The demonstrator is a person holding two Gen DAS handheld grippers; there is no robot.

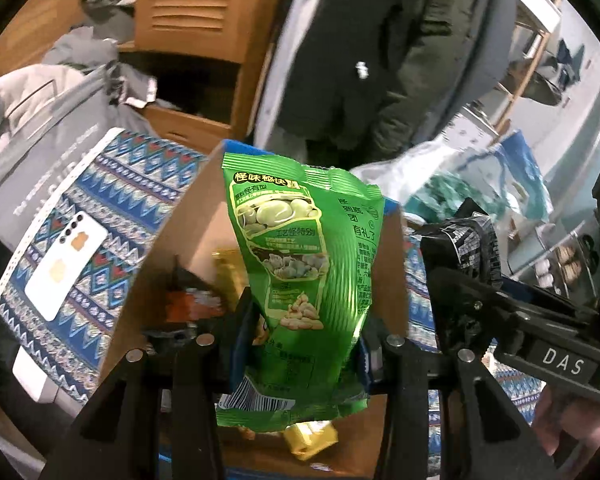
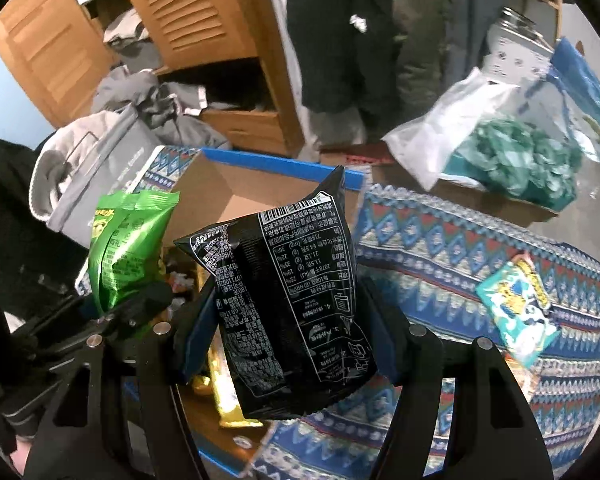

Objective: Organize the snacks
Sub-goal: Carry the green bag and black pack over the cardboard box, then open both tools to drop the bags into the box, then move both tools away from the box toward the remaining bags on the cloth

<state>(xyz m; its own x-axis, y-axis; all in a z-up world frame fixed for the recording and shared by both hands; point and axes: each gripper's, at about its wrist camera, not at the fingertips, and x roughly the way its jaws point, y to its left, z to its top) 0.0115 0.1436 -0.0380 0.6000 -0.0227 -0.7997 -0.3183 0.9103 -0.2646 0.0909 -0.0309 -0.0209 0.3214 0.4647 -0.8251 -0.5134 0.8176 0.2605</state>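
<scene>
- Left wrist view: the left gripper [image 1: 306,340] is pinching a green snack bag [image 1: 300,264] near its lower half, so the bag stands up between the two fingers with its sealed top pointing away from the camera.
- The bag hangs right over the open cardboard box [image 1: 168,248] with the blue rim, which sits on a patterned blue cloth [image 1: 80,216]. Down inside the box you can make out a yellow packet [image 1: 310,438] and some reddish wrappers, too blurry to name.
- A white phone [image 1: 66,264] lies flat on the cloth just left of the box.
- At the right edge the right gripper [image 1: 472,280] comes in, holding a black snack bag [image 1: 474,250].
- Right wrist view: the right gripper [image 2: 290,328] is clamped on the black snack bag [image 2: 296,304], print side facing the camera, text upside down, held over the box's near right corner.
- The cardboard box [image 2: 236,192] is open behind it, gold wrappers [image 2: 228,400] showing at the bottom.
- On the left, the green snack bag [image 2: 124,248] sits in the left gripper [image 2: 112,308], just beside the black one.
- A light blue snack packet [image 2: 516,308] lies on the cloth [image 2: 460,248] toward its right edge, well apart from the box.
</scene>
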